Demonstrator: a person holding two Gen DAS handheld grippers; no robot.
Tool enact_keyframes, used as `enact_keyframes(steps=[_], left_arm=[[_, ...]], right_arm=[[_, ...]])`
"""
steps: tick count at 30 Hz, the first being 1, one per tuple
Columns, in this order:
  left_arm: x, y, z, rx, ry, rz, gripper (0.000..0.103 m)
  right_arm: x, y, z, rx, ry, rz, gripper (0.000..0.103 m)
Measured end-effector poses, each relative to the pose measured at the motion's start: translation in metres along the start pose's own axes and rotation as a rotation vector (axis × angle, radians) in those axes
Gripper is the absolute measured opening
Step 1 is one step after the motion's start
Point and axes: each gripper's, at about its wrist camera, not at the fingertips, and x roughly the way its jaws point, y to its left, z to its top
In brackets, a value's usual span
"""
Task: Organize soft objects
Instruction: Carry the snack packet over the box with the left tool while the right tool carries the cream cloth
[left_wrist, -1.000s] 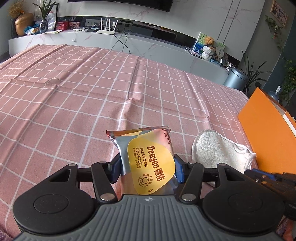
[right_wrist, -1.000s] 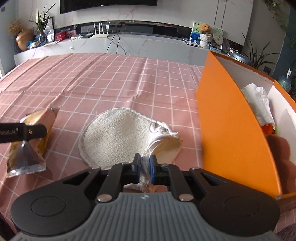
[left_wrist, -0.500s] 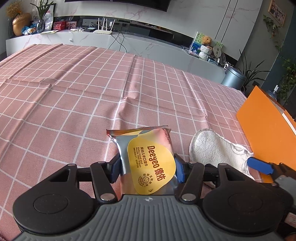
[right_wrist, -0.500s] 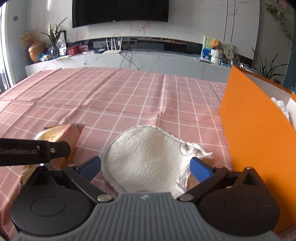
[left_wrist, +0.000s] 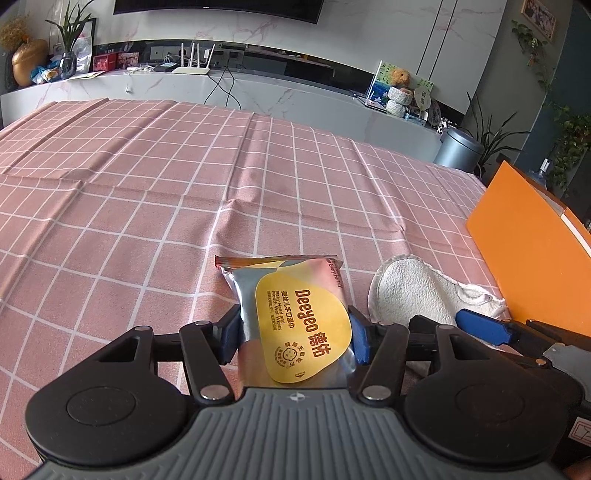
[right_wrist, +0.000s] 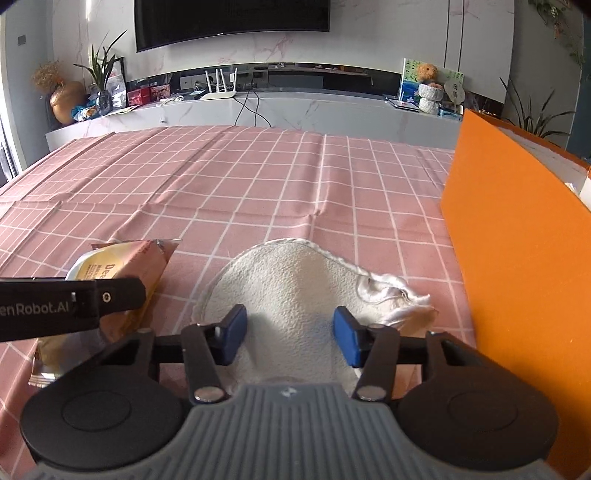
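Right wrist: pink checked tablecloth (right_wrist: 258, 177), TV (right_wrist: 232, 22) w/ marble wall behind.

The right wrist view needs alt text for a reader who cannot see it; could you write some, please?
The right gripper, jaws just narrowed, straddles a white terry mitt on a pink checked tablecloth. An orange box stands right; the left gripper's finger crosses a wipes packet left.
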Motion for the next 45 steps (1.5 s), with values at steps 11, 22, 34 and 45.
enact_keyframes(steps=[11, 22, 34, 45], left_arm=[[-0.002, -0.005, -0.001, 0.032, -0.005, -0.025, 0.063], [-0.031, -0.014, 0.011, 0.046, -0.087, -0.071, 0.061], [-0.074, -0.066, 0.046, 0.108, -0.167, -0.197, 0.061], [-0.063, -0.165, 0.077, 0.254, -0.161, -0.364, 0.061]], right_arm=[[-0.009, 0.005, 0.0, -0.023, -0.025, 0.023, 0.004], [-0.057, 0.0, 0.015, -0.036, -0.148, 0.029, 0.003], [-0.129, -0.035, 0.054, -0.039, -0.292, 0.015, 0.003], [-0.182, -0.133, 0.081, -0.001, -0.305, -0.036, 0.004]])
